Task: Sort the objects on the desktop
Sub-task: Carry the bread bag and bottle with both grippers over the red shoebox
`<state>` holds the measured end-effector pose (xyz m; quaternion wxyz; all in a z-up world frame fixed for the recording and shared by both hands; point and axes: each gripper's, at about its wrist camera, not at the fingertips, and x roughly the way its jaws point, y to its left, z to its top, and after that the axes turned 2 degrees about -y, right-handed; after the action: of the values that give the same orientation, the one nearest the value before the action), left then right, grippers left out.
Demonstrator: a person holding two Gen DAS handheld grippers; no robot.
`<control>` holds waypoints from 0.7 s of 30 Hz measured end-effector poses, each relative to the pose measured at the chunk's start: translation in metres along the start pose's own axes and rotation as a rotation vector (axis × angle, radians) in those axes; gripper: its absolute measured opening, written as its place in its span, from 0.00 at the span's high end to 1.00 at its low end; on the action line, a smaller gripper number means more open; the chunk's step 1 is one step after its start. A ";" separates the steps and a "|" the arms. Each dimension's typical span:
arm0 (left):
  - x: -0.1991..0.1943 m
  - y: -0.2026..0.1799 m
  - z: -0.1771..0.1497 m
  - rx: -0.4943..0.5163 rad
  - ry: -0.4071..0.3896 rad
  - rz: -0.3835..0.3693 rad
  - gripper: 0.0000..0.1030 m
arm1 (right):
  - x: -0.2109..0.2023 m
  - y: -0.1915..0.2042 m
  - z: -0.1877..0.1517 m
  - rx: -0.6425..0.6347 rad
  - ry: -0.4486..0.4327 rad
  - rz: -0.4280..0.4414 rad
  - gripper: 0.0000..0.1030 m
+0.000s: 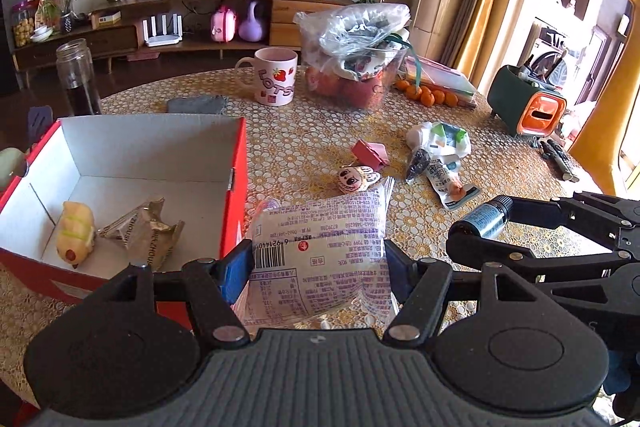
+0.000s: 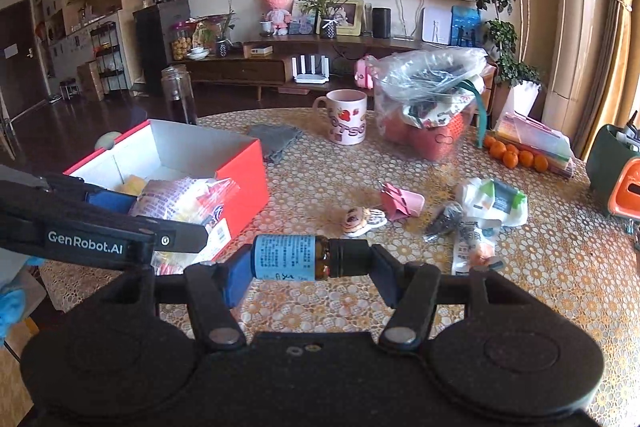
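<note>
Snack packet (image 1: 320, 259) is clamped upright in the left gripper (image 1: 318, 267) jaws beside the red box (image 1: 236, 163) edge. Bottle (image 2: 308, 257) is clamped crosswise, cap rightward, in the right gripper (image 2: 310, 273) jaws above open tabletop (image 2: 540, 267).

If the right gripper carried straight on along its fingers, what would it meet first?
Probably bare tablecloth just ahead. The right gripper, shut on a small blue-labelled bottle, points down at the table; the cartoon-face trinket lies further along, though depth is unclear.
</note>
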<state>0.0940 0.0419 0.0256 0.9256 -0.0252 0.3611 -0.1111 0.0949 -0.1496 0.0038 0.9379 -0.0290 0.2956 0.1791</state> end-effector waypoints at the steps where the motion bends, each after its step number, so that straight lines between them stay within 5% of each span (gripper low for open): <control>1: -0.003 0.006 -0.001 -0.001 -0.005 0.006 0.35 | 0.001 0.005 0.002 -0.009 -0.001 0.006 0.41; 21: -0.029 0.120 0.007 -0.030 -0.015 0.162 0.35 | 0.066 0.106 0.059 -0.133 0.010 0.162 0.41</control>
<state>0.1005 0.1654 0.0343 0.9338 -0.0107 0.3564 -0.0302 0.1397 -0.0201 0.0212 0.9149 -0.0683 0.2891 0.2734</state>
